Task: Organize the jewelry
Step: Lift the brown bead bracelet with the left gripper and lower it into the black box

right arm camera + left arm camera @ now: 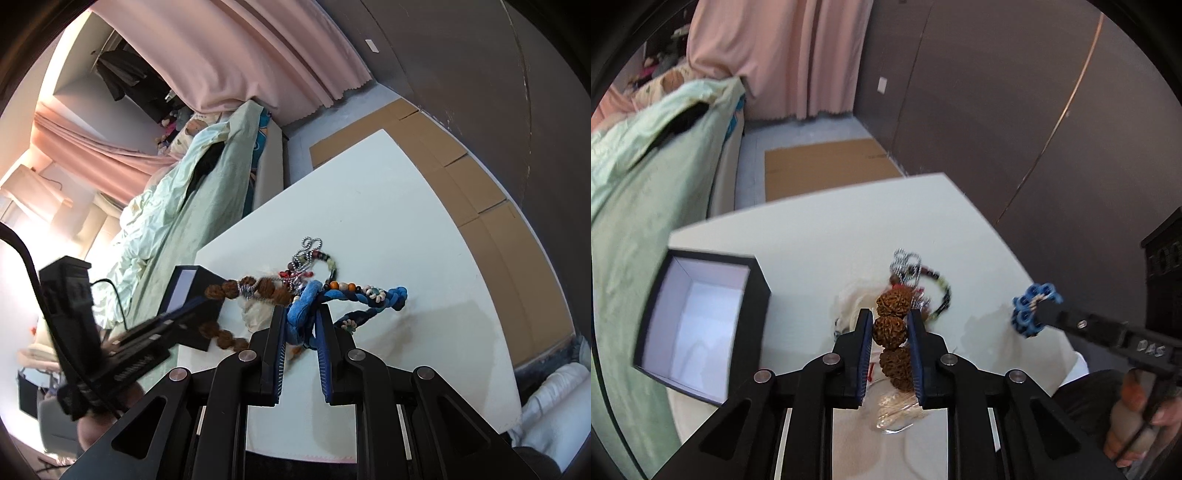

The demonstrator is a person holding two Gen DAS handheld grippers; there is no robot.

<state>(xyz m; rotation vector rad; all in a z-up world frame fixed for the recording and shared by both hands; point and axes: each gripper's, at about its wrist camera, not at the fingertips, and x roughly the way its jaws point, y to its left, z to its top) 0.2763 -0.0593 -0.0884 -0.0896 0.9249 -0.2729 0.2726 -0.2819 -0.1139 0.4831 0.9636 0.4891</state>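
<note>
The left gripper (889,325) is clamping a brown seed-bead bracelet (891,328), held above the white table (812,236). To its left an open black box (701,317) is sitting. The right gripper (301,325), angled low over the table, is pinching a blue braided bracelet (306,302); remaining jewelry (314,258) is lying just beyond.

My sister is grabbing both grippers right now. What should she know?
Left gripper: shut on the brown seed-bead bracelet, lifted off the white table.
Right gripper: shut on the blue braided bracelet, also held up.
The open black box stands at the table's left edge and looks empty.
A tangle of jewelry, with a silver chain and a dark bead string, lies mid-table.
Done: two bracelets picked up.
Left: probably put both into the box, then sort the tangle.
</note>
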